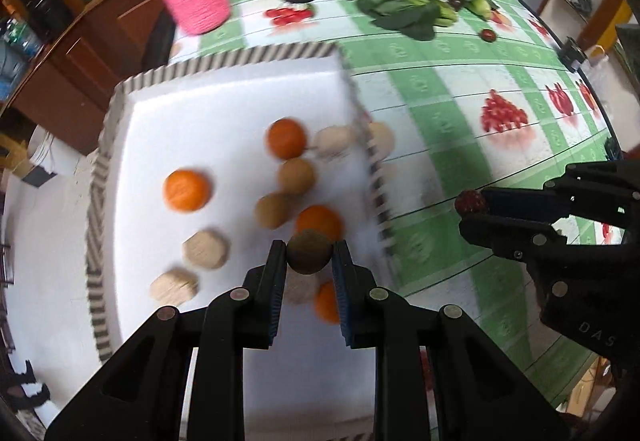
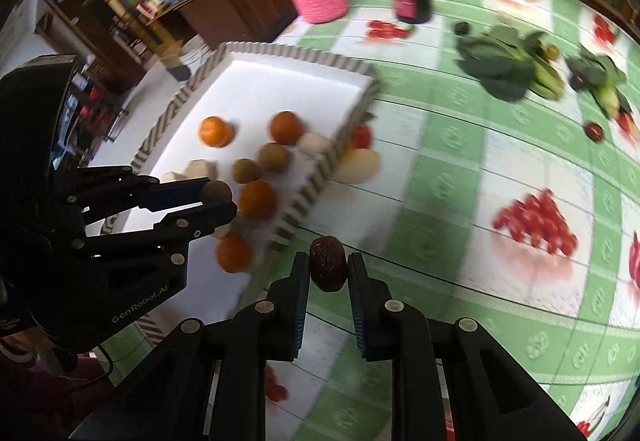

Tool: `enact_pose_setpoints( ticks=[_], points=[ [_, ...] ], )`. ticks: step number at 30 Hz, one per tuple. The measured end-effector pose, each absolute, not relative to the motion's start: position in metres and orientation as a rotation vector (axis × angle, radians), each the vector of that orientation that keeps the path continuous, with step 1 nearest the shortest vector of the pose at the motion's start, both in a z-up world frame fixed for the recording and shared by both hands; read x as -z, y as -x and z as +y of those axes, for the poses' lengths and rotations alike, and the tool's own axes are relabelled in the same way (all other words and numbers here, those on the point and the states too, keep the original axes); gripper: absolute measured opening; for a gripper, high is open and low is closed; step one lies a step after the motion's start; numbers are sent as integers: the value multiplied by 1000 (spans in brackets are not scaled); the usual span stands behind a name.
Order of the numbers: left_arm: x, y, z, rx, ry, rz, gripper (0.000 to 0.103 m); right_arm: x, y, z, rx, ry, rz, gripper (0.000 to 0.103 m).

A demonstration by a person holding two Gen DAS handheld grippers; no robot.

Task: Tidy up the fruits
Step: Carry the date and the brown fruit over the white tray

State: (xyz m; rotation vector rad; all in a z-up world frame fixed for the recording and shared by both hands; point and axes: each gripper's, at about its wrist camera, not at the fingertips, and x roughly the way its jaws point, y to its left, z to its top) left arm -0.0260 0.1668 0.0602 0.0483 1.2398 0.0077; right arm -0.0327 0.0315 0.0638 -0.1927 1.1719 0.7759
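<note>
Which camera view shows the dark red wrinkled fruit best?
The right wrist view: the dark red wrinkled fruit sits large and central between the right gripper fingers. The left wrist view shows it small, far right.

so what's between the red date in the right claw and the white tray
Only bare green-checked tablecloth separates the red date from the white tray, nearest its striped rim; this shows in the right wrist view.
</note>
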Motion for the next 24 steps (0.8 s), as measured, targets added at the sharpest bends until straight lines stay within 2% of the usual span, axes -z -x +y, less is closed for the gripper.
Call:
enact_pose_setpoints(
  ticks=[14,24],
  points=[
    [-36,62,227,-90,32,1313,20,-56,39,109,-890,251,1186,19],
    [-24,65,235,-99,32,1324,20,-44,32,146,-925,276,1208,19]
  ],
)
